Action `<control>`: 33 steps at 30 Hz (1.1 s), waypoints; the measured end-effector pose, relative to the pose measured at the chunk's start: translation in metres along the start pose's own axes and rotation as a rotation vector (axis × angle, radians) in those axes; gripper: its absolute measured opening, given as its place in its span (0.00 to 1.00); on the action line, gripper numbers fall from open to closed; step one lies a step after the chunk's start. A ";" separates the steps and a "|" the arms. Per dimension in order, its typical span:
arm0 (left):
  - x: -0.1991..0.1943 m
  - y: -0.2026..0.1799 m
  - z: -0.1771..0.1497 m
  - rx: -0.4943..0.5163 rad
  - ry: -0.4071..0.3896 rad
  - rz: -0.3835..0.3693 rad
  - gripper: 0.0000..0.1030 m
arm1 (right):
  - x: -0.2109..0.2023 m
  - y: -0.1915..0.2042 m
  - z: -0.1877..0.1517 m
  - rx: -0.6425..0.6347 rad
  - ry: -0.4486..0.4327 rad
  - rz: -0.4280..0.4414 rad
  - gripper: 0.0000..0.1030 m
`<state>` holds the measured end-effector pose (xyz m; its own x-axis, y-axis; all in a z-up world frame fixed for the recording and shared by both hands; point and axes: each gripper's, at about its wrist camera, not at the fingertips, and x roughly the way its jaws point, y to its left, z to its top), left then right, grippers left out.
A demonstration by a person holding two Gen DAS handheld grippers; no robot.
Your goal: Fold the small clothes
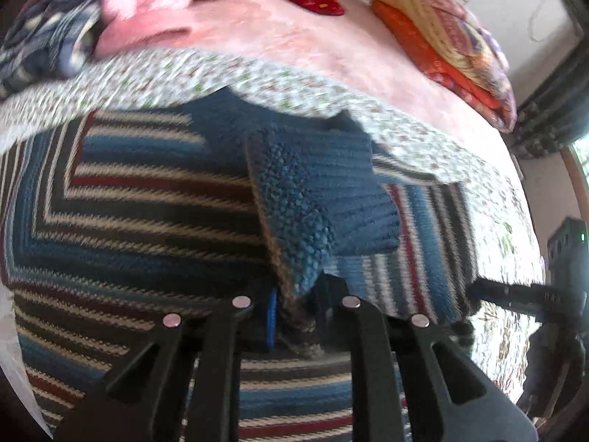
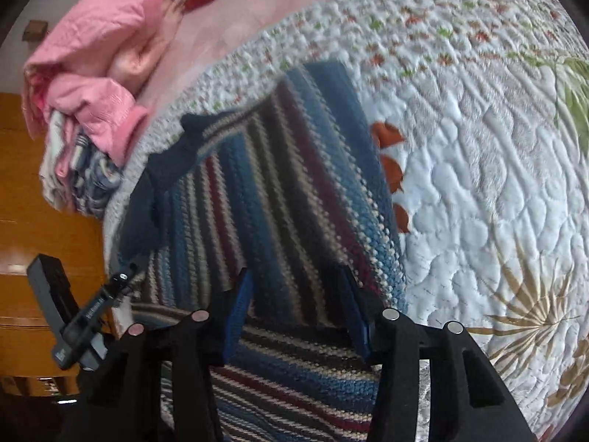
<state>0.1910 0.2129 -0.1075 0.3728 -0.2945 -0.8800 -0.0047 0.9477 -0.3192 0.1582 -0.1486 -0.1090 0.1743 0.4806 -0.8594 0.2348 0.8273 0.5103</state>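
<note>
Nearest to us in the left wrist view, our left gripper (image 1: pixel 296 304) has its jaws drawn close on a bunched bit of the sweater (image 1: pixel 147 199): a blue ribbed part, a cuff or hem as far as we can tell, rises from between the fingers and lies over the striped body. We judge that this part is being carried across the garment as a fold. In the right wrist view our right gripper (image 2: pixel 296 313) stands with its jaws well apart, the striped knit showing in the gap between them; we cannot tell whether the fingers touch the cloth, but they have hold of nothing.

The sweater (image 2: pixel 279 191) lies on the quilt (image 2: pixel 478 147) that covers the bed, and its right edge runs straight beside the quilt's orange leaves. At the far end a dark sleeve (image 2: pixel 162 169) is rumpled and partly turned in. From this we judge the folding as begun but far from done: the body is spread flat, one end is being brought over, and the sleeve is not yet laid neat.

Much is left. Beyond the quilt a heap (image 2: pixel 92 84) of pink and blue-patterned clothes waits unfolded at the bed's edge. In the left wrist view a stack (image 1: pixel 441 44) of orange and yellow cloth lies well apart on the pink cover; we cannot tell whether it belongs to the task.
</note>
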 end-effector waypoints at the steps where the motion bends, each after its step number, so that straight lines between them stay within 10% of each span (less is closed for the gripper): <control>1: 0.001 0.011 0.000 -0.035 0.002 0.001 0.20 | 0.003 0.000 0.000 -0.001 0.000 -0.008 0.45; 12: -0.033 0.077 -0.002 -0.103 -0.038 0.151 0.25 | 0.009 0.014 -0.001 -0.041 -0.006 -0.050 0.45; 20: -0.051 0.048 0.001 -0.052 -0.118 0.097 0.37 | 0.003 0.052 -0.006 -0.134 -0.008 -0.013 0.47; 33: 0.011 0.052 0.003 0.012 0.047 0.136 0.42 | 0.039 0.046 -0.020 -0.172 0.049 -0.137 0.47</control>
<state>0.1973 0.2592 -0.1330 0.3260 -0.1687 -0.9302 -0.0408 0.9805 -0.1921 0.1569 -0.0860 -0.1200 0.1042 0.3705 -0.9230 0.0857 0.9212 0.3795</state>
